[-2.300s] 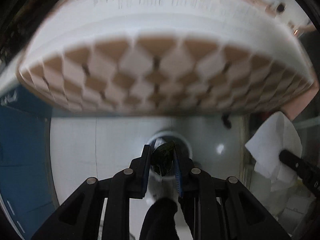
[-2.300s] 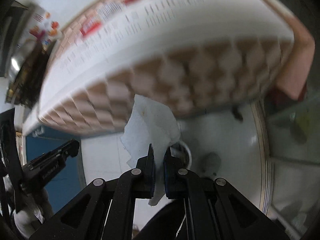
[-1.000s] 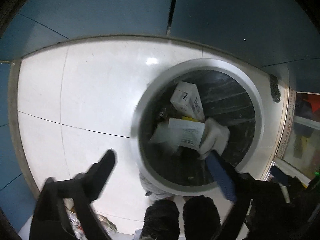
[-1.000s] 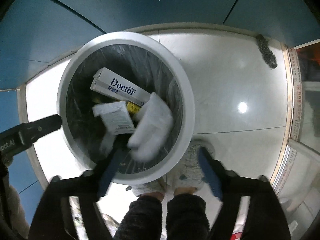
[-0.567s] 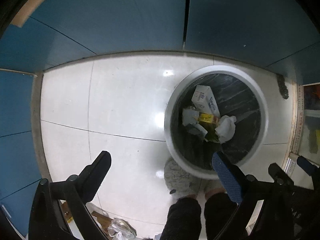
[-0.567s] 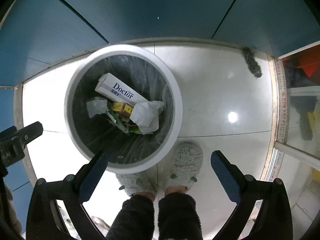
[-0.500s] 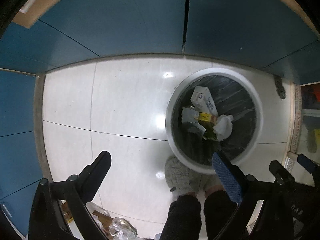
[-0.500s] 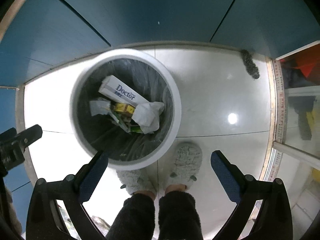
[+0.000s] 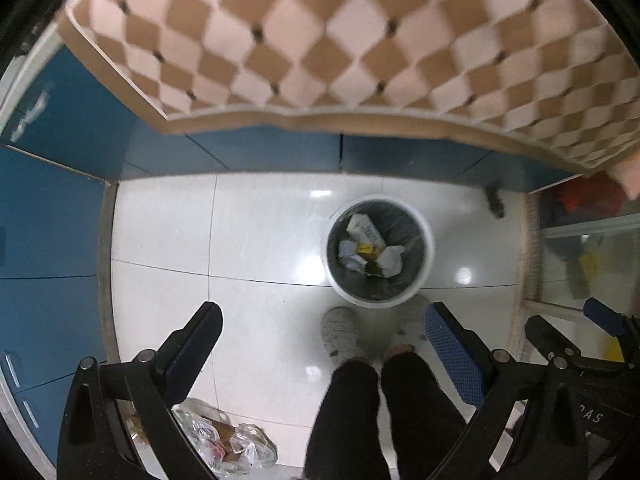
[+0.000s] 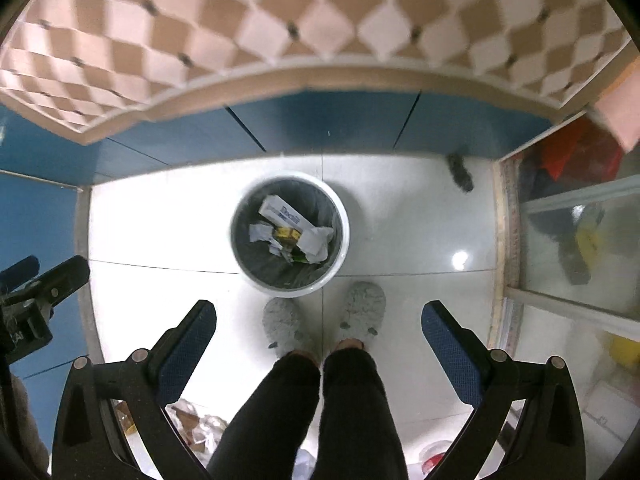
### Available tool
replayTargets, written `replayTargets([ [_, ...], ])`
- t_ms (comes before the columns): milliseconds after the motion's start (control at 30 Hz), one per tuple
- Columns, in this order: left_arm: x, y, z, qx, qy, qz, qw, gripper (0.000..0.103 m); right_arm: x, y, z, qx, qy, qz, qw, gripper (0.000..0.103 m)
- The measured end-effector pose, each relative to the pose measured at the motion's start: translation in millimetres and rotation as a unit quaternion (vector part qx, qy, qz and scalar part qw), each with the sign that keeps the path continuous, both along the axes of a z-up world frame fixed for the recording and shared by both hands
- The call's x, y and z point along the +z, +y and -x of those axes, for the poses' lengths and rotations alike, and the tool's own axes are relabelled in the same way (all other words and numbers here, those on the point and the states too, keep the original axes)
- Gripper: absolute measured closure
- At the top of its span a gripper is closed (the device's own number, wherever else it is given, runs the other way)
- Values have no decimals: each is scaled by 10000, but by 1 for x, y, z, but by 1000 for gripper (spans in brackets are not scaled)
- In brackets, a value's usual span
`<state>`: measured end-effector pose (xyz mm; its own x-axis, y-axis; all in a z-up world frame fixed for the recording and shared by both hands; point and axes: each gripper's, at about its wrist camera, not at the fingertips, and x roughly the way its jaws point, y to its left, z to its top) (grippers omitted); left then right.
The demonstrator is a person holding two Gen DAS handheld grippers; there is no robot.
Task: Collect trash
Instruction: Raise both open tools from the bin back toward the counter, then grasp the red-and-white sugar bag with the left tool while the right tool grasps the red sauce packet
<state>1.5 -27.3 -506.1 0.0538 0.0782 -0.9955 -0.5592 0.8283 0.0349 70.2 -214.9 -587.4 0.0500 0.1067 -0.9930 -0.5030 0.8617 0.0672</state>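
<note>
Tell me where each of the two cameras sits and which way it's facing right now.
Left wrist view: on the left gripper, looking straight down at the white tiled floor; wide-open black fingers, dark trouser legs and grey fluffy slippers show.
Right wrist view: on the right gripper, also facing straight down; its open blue-padded fingers, legs and slippers show.
Shared: the round white trash bin with a black liner and the checkered tabletop.
</note>
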Motion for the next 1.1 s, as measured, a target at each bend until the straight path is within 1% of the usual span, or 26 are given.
replayTargets([
  [33, 17, -3, 2, -22, -36, -4, 10000, 0, 15, -1, 2, 8, -20, -14, 10000, 0],
  [133, 62, -9, 9, -86, -151, 4, 9998, 0, 78, -7, 11, 1, -120, -106, 9999, 0],
  [167, 77, -10, 12, -113, -175, -10, 9998, 0, 92, -8, 13, 10, -160, -104, 9998, 0],
  [233, 101, -13, 17, -158, -261, 27, 9995, 0, 130, -13, 18, 7, -269, -108, 9996, 0],
  [300, 118, -15, 20, -202, -310, 37, 9993, 0, 160, -17, 23, 41, -348, -70, 9994, 0],
  [433, 147, -16, 28, -278, -473, 25, 9985, 0, 207, -18, 36, 81, -433, -89, 9990, 0],
  [533, 165, -10, 30, -258, -621, 49, 9977, 0, 238, -16, 41, 71, -541, -229, 9983, 0],
  [567, 172, -7, 28, -235, -695, 2, 9973, 0, 246, -15, 42, 68, -627, -286, 9976, 0],
  [600, 180, -2, 25, -211, -799, -46, 9966, 0, 260, -14, 39, 49, -712, -444, 9965, 0],
  [667, 195, 10, 11, -167, -1046, -146, 9943, 0, 276, -9, 31, -9, -823, -641, 9945, 0],
  [733, 208, 23, -7, -142, -1224, -275, 9920, 0, 290, -4, 11, -177, -846, -925, 9920, 0],
  [800, 221, 39, -31, -123, -1364, -439, 9896, 0, 299, 5, -17, -437, -730, -1222, 9889, 0],
  [867, 228, 62, -65, -33, -1449, -645, 9873, 0, 304, 14, -48, -611, -679, -1453, 9852, 0],
  [900, 229, 74, -82, 61, -1473, -690, 9867, 0, 307, 22, -69, -651, -675, -1543, 9836, 0],
  [967, 227, 103, -115, 284, -1499, -676, 9860, 0, 307, 35, -109, -720, -599, -1631, 9821, 0],
  [1033, 219, 128, -153, 529, -1458, -572, 9862, 0, 301, 50, -149, -778, -565, -1674, 9812, 0],
  [1100, 206, 158, -197, 832, -1365, -552, 9856, 0, 294, 72, -211, -838, -471, -1722, 9804, 0],
])
